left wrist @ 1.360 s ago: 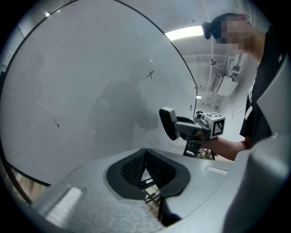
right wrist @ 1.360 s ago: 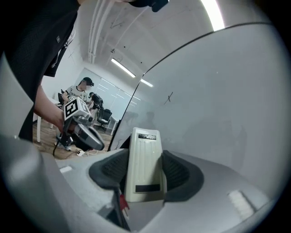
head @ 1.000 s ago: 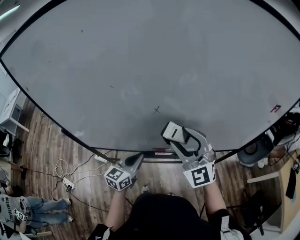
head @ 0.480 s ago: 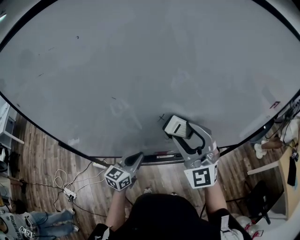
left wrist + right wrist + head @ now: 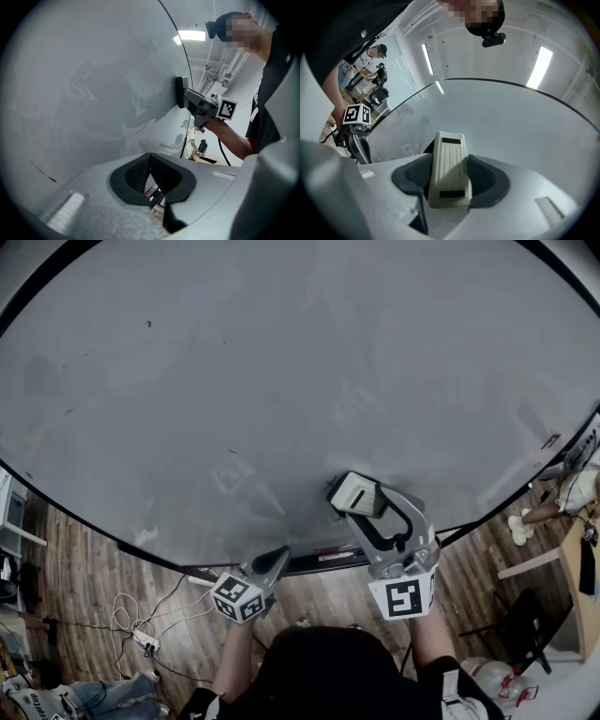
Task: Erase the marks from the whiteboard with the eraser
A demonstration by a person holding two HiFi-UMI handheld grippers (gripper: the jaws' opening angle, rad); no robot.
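Clamping the eraser [image 5: 353, 493] between its jaws, the right gripper [image 5: 448, 174] holds it flat against the whiteboard [image 5: 281, 362] near the lower edge, while the left gripper [image 5: 150, 161] hangs below, jaws together, empty.

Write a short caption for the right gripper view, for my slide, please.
The right claw holds a white eraser, pointed at the large whiteboard.
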